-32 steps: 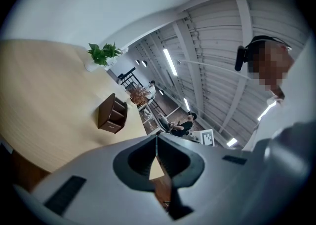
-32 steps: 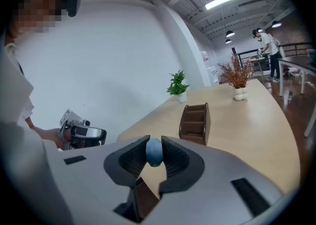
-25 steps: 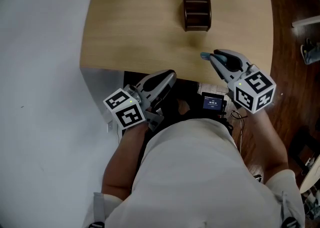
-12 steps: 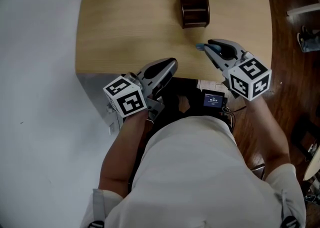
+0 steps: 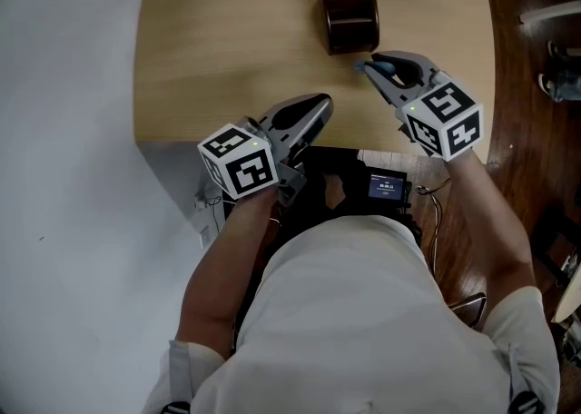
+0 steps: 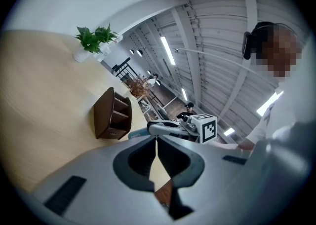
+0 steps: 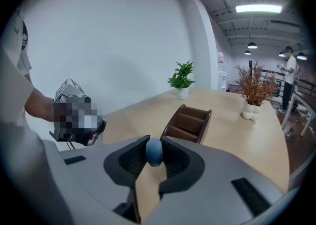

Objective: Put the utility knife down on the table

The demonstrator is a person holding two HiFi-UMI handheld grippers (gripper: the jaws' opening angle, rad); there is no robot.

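My right gripper (image 5: 371, 67) is shut on the blue utility knife (image 5: 362, 65); it hovers over the wooden table (image 5: 227, 40), just in front of the brown organizer (image 5: 348, 13). In the right gripper view the knife's rounded blue end (image 7: 154, 152) sits clamped between the jaws, with the organizer (image 7: 187, 122) straight ahead. My left gripper (image 5: 320, 105) is shut with nothing in it, above the table's near edge. From the left gripper view (image 6: 156, 139), the right gripper (image 6: 170, 129) and the knife's blue tip (image 6: 137, 133) show past the shut jaws.
A small green plant (image 7: 181, 78) and a vase of dried twigs (image 7: 252, 92) stand at the table's far end. Bare tabletop (image 6: 39, 95) lies left of the organizer (image 6: 112, 115). The table's right edge drops to a dark wooden floor (image 5: 526, 67). People stand far in the background.
Both grippers have moved forward from over my lap to above the table. The right one, still holding the knife, has come close to the organizer.
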